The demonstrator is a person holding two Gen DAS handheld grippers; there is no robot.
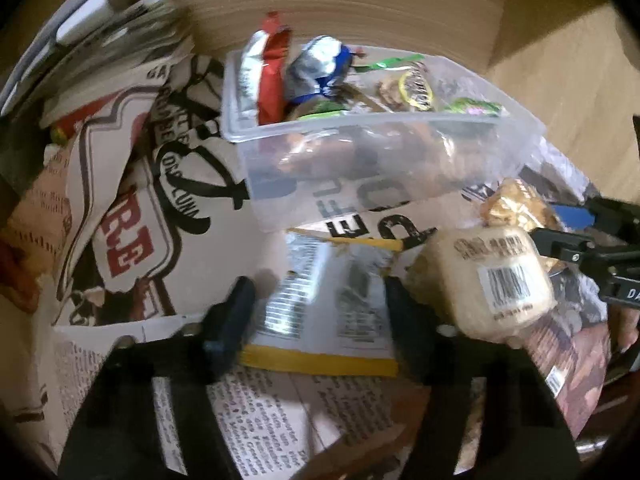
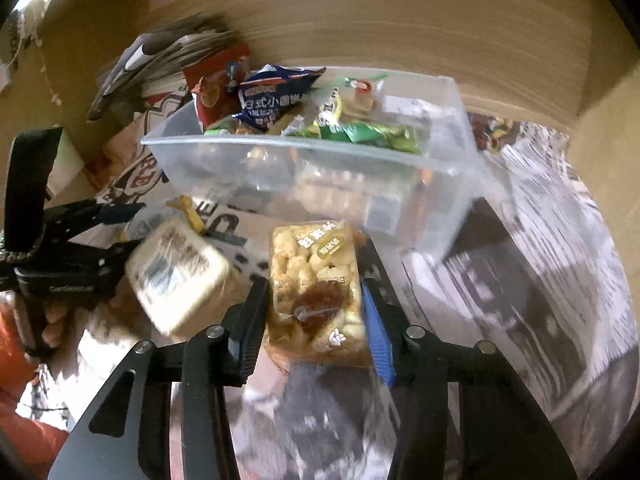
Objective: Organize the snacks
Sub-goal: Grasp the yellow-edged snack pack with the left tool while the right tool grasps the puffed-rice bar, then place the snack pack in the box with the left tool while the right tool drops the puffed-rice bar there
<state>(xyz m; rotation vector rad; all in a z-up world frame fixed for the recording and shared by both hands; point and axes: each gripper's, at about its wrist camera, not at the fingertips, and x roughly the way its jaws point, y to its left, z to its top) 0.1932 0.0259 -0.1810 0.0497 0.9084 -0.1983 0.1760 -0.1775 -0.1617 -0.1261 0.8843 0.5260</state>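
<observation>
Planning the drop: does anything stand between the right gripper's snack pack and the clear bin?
Nothing visible does. Only the near wall of the clear bin faces the snack pack, and its top is open.

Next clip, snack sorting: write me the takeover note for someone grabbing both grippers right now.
Right gripper: shut on a clear pack of golden puffed snack, held just short of the clear plastic box.
Left gripper: fingers apart, holding nothing; a yellow-edged packet lies on the newspaper under it.
A pale wrapped cake sits loose between the two grippers.
Done: several packets already in the box.
Left: drop in the held pack, then the cake and packet.
</observation>
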